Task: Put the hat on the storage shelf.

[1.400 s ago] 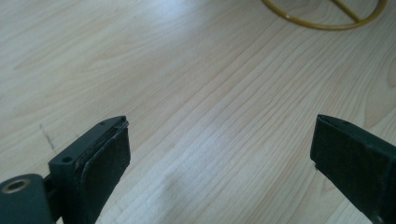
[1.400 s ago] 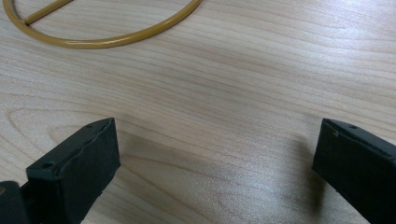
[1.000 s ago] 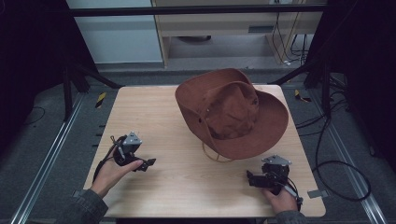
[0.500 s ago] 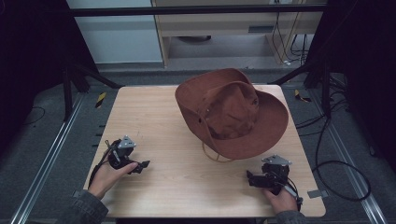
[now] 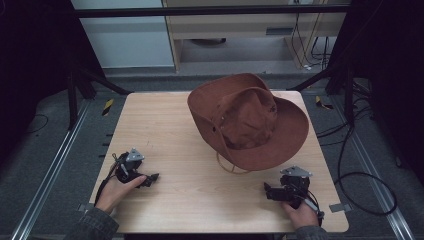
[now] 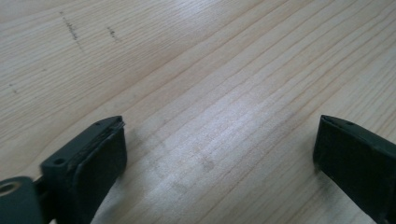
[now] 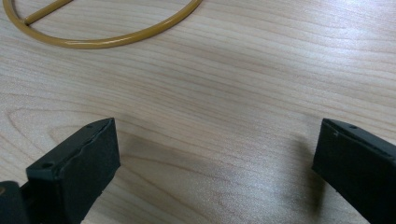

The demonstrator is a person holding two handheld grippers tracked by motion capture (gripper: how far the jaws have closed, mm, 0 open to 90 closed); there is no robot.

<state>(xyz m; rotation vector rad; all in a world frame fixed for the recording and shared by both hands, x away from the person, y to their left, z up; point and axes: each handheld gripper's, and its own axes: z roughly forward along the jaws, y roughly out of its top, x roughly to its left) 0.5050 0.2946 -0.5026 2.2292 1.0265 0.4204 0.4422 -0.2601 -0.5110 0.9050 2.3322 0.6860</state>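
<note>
A: Start with the tools. The left gripper (image 5: 150, 178) sits low at the near left of the wooden table (image 5: 165, 125), jaws spread wide with nothing but bare wood between them. The right gripper (image 5: 269, 191) is near the front right corner, jaws just as wide apart and also holding nothing.

B: And the hat?

A: The brown wide-brimmed hat (image 5: 247, 120) lies on the far right half of the table, tilted so its inside faces up toward the camera. Its tan chin cord (image 5: 231, 168) loops out from under the near brim onto the wood. In the right gripper view that cord (image 7: 116, 39) curves just ahead of the open jaws.

B: So what might go wrong?

A: I'd say the cord. If the right gripper closes on that thin loop instead of the brim, a lift would probably drag or flip the hat. The brim looks soft too, so a shallow pinch could slip off. The left gripper is well apart from the hat.
</note>
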